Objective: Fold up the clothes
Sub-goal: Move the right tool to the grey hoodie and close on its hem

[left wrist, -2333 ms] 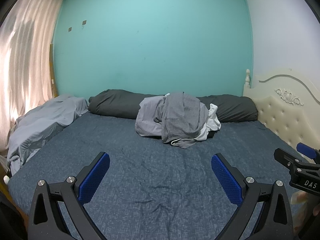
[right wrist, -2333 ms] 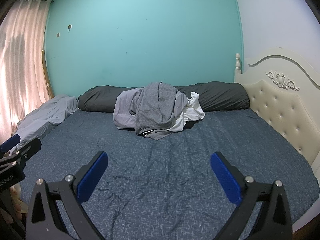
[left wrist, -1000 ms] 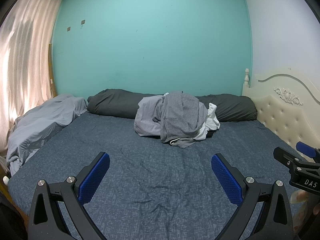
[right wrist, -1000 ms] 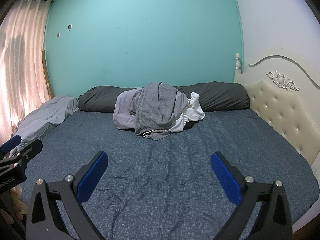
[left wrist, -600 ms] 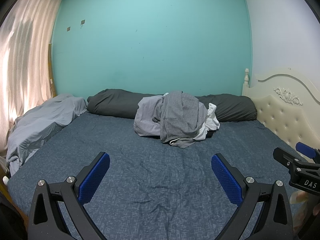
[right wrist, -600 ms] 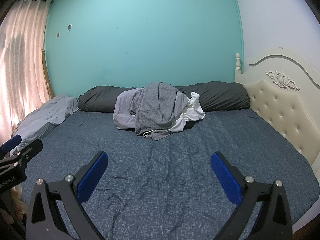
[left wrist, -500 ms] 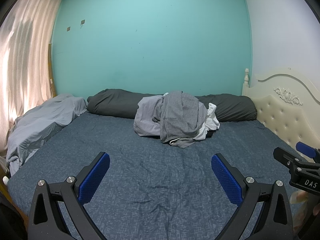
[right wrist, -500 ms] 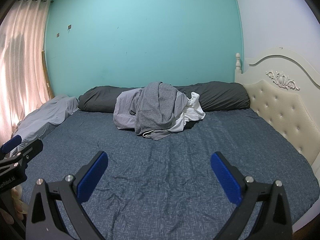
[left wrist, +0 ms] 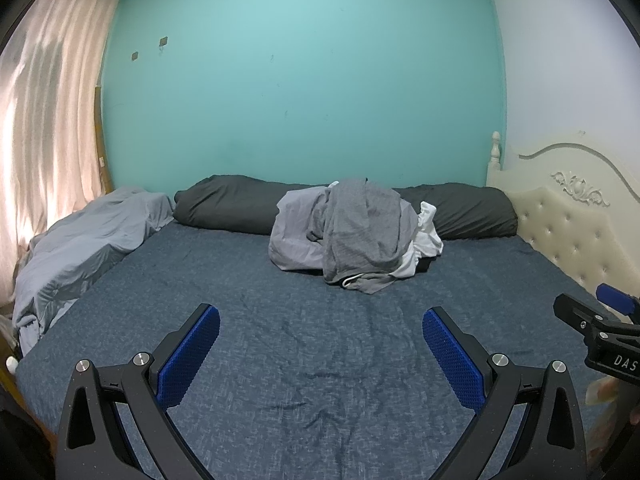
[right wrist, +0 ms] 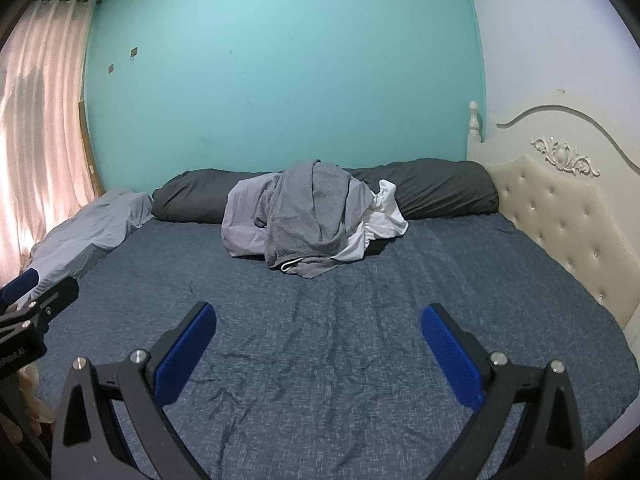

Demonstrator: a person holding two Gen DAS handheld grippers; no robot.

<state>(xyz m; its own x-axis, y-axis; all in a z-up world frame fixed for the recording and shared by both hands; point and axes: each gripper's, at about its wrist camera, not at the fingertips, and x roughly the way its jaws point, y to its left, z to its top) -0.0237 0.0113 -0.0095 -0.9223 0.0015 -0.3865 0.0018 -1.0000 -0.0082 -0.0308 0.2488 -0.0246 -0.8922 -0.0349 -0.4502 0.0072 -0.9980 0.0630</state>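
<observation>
From my left gripper (left wrist: 320, 344) to my right gripper (right wrist: 318, 340), both sets of jaws gape wide and empty at lower frame over the bed (left wrist: 248, 280), the clothes pile (left wrist: 356, 236) heaped mid-frame against the dark bolster (left wrist: 232, 204).

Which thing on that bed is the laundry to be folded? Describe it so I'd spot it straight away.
Look to the far side of the blue bed, where a long dark bolster lies against the teal wall. The clothes heap leans on its middle: a dark grey garment draped over pale grey and white ones, the only crumpled mound there.
</observation>
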